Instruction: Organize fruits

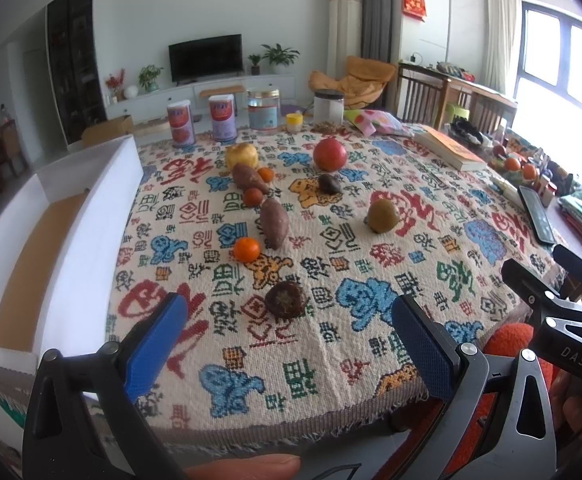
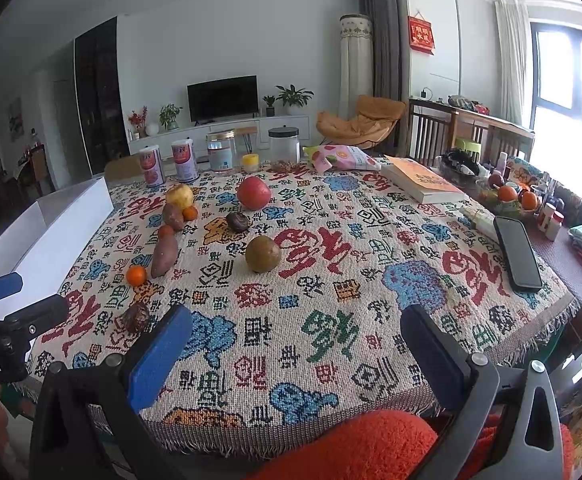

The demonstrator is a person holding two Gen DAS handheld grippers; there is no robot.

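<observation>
Left wrist: white box (image 1: 71, 216) partly cropped.

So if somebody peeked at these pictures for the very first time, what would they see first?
Probably the loud patterned tablecloth covering the whole table, all red, blue and green characters. Next, the produce on it: a big red fruit near the far middle, and a line of sweet potatoes and small oranges running down the left. Up close, the open blue-padded left gripper and right gripper hover empty at the near edge.
</observation>
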